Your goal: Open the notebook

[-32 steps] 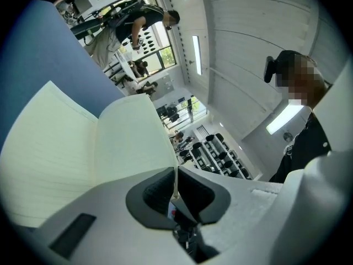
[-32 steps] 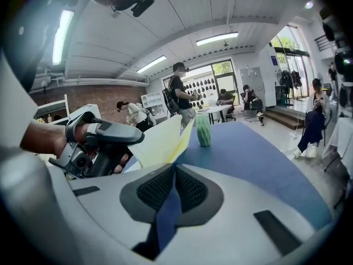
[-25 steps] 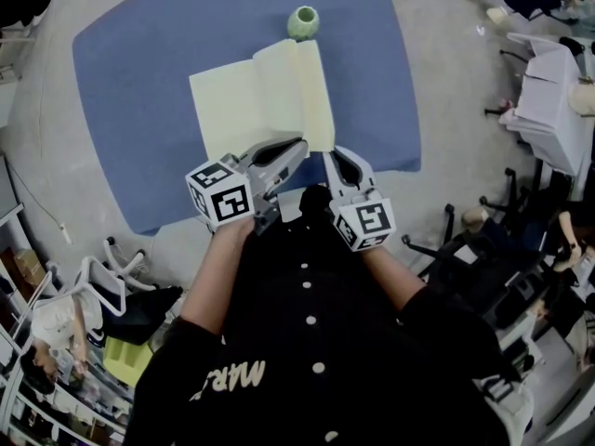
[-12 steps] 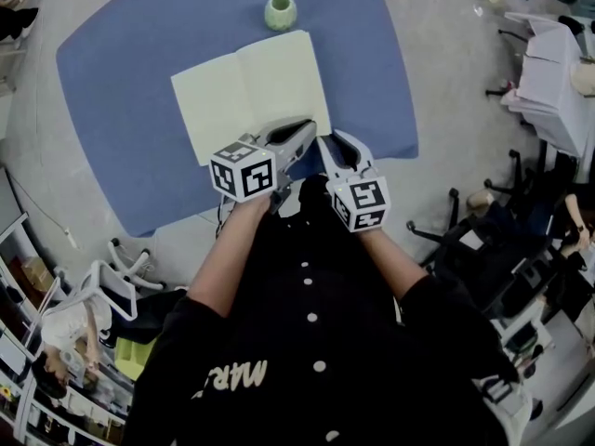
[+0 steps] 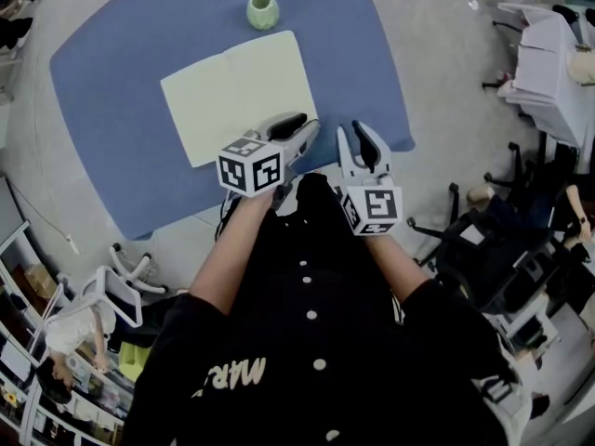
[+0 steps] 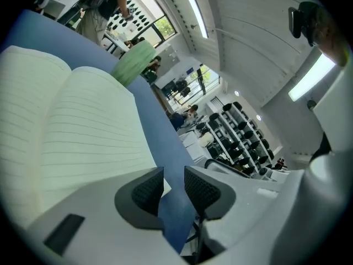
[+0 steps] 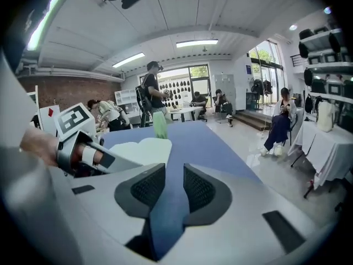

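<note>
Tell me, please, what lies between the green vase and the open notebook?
Nothing: only a narrow strip of bare blue table cover separates the green vase from the notebook, as the head view shows.

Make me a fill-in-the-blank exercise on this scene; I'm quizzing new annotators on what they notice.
The notebook lies ____, with two pages facing up.
The vase standing beyond its far edge is ____.
The table under both is covered in ____.
Each page is printed with ruled ____.
Missing words: open; green; blue; lines.
</note>
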Demonstrator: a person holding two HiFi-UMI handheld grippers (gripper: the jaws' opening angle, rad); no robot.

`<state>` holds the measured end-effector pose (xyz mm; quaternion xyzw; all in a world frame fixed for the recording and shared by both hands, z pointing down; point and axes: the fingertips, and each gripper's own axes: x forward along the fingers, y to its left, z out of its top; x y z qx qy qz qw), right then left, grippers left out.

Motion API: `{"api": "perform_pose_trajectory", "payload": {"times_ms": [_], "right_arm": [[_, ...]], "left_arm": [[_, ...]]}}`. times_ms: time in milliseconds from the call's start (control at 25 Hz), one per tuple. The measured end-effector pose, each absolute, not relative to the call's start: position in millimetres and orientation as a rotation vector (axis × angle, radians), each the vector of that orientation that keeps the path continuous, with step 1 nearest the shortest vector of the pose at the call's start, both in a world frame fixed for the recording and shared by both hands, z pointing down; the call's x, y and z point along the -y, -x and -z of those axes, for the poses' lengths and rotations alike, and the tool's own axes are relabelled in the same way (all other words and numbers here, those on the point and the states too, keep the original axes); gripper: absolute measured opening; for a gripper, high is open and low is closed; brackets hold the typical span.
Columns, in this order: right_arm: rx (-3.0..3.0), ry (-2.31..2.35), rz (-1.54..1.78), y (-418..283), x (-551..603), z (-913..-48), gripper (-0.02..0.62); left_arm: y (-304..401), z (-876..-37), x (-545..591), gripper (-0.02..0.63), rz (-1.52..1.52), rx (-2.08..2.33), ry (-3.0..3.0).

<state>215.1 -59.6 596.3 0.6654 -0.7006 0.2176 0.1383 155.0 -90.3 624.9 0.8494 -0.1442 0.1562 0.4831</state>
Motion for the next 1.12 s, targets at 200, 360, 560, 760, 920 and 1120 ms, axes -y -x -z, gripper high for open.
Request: {"api": "perform_pose_trajectory", "payload": {"times_ms": [200,360,560,760,920,1120], "right_arm": [[2.135,-1.918,-0.577,-217,65,-566,0.117],[2.237,-1.906,-0.549,-208,76,-530,0.051],[2.421,-1.847,-0.462,-191,95,-470,0.003],[2.488,-1.879,-0.367,-189,107,-401,0.002],[2.515,-1.931,-0.280,-189,110,-341,0.002],[2.504,-2.024,-0.172,-204,111,-282,0.000]], "left_arm": [[-155,-597,83,0.103,-0.280,0.367,-2.111],[-124,-547,92,0.042,-0.150,0.459,-2.234],[-76,-438,105,0.003,0.217,0.521,-2.400],[-22,-362,118,0.003,0.194,0.883,-2.585],[35,-311,123,0.003,0.209,1.224,-2.625],[79,-266,120,0.003,0.209,1.467,-2.628]]}}
